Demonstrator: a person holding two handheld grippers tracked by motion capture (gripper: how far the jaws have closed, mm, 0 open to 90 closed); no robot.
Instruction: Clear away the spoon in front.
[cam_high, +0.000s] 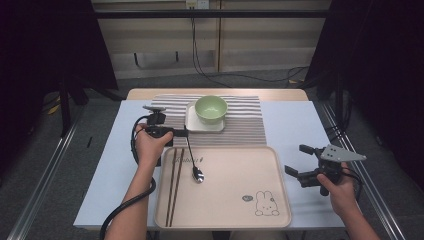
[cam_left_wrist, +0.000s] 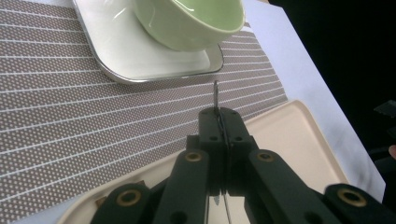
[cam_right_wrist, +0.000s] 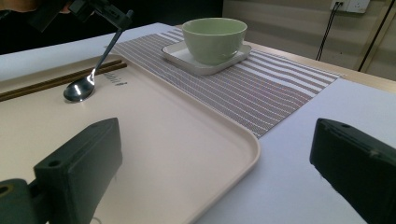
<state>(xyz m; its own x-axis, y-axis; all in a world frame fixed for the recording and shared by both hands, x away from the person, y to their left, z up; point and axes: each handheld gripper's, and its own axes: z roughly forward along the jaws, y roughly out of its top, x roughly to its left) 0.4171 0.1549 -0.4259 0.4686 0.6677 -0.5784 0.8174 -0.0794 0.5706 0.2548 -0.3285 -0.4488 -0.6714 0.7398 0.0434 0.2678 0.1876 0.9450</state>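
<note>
Spoon (cam_high: 195, 169) handle pinched in our left gripper (cam_high: 186, 133): the left gripper view has both jaws pressed together on the thin metal edge, which pokes out past the tips. Bowl end of the spoon rests on the tray (cam_high: 240, 210), handle slanting up toward the gripper, so the spoon is tilted, not lying flat. We read this as either the start of a lift or the end of a set-down; the pictures alone do not settle which.

Chopsticks (cam_high: 174, 185) lie side by side along the tray's left part, just beside the spoon, apart from it. We judge the cutlery is being kept together on that side.

Green bowl (cam_high: 210, 108) sits on a white square plate (cam_high: 192, 123), both on the striped placemat (cam_high: 245, 127) beyond the tray. A grip near the handle's far end leaves the spoon's bowl free to go into the green bowl or onto the mat, if that is the aim.

Right gripper (cam_high: 300, 162) hovers over the table (cam_high: 295, 120) right of the tray, jaws wide apart, nothing between them; it seems parked out of the way.
</note>
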